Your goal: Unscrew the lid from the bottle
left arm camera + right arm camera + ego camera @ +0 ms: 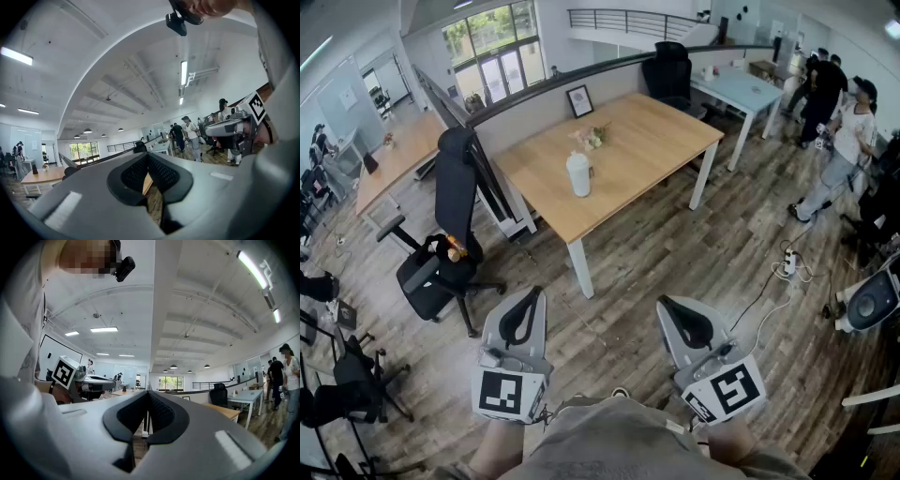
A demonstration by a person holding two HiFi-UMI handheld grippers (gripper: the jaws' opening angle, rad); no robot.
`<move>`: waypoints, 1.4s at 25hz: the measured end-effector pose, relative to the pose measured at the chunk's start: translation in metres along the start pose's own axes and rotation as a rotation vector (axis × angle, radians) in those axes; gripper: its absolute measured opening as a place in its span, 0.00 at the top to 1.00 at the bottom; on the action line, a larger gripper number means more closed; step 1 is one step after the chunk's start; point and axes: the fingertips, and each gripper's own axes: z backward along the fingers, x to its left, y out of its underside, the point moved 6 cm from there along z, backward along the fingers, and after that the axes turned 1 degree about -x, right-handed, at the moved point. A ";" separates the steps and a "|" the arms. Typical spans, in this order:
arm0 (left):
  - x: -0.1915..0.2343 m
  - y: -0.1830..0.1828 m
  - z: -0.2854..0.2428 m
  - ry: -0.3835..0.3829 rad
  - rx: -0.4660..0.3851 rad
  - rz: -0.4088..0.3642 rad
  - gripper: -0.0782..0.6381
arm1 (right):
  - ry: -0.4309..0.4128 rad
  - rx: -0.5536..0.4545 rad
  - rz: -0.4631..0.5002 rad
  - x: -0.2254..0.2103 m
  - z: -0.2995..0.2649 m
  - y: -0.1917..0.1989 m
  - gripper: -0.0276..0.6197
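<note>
A white bottle (578,174) with its lid on stands upright on the wooden table (637,155), a good way ahead of me across the floor. Both grippers are held low near my body, far short of the table. My left gripper (531,294) is shut with nothing between its black pads. My right gripper (669,306) is likewise shut and empty. In the left gripper view the jaws (148,157) meet with only a thin slit; the right gripper view shows the same (149,395). The bottle shows in neither gripper view.
A framed picture (579,100) and a small bunch of flowers (592,138) share the table. A black office chair (450,234) stands to the left of it. People (848,131) stand at the right, with cables and a power strip (788,263) on the floor there.
</note>
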 end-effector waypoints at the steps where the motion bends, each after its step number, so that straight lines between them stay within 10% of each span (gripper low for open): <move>1: -0.001 0.000 0.000 -0.003 -0.001 0.003 0.89 | 0.002 0.001 -0.005 -0.001 0.001 0.000 0.95; 17: -0.002 0.005 -0.005 -0.021 -0.001 0.027 0.89 | 0.056 -0.036 -0.060 -0.011 -0.001 0.004 0.91; 19: -0.001 0.007 -0.009 -0.028 0.009 0.034 0.64 | 0.102 -0.048 -0.064 -0.017 -0.004 0.004 0.61; 22: 0.003 0.010 -0.015 -0.056 0.021 0.020 0.46 | 0.147 -0.058 -0.070 -0.026 -0.008 0.005 0.57; 35: 0.054 0.045 -0.098 -0.046 0.045 0.041 0.40 | 0.120 0.011 -0.077 -0.071 -0.097 0.029 0.57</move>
